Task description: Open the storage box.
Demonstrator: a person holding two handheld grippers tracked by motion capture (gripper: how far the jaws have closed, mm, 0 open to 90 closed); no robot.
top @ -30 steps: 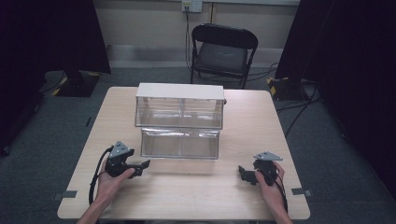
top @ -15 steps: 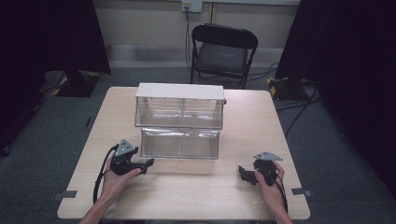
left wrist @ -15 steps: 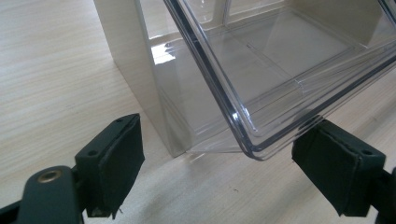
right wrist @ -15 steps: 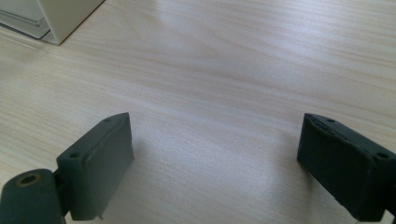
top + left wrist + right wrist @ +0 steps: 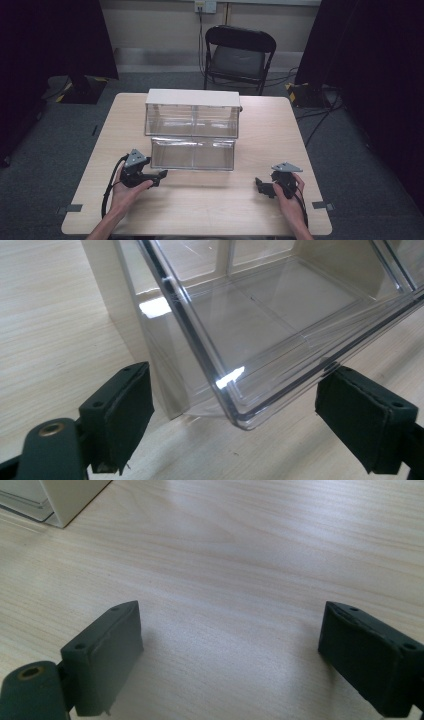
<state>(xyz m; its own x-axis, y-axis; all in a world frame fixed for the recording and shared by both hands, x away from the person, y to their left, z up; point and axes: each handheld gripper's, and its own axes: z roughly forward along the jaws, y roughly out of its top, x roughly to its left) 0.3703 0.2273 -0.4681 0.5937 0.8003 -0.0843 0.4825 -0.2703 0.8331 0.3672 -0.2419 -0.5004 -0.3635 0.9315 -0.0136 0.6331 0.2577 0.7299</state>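
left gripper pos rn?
High view: the left gripper is at the table's near-left, jaws open, just off the pulled-out clear drawer's front-left corner. In its own view that corner sits between the jaws, untouched.

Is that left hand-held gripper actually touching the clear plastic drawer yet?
Apart. In the left gripper view, the left hand-held gripper is open, its jaws standing either side of the clear drawer's corner with bare table showing between each and the plastic.
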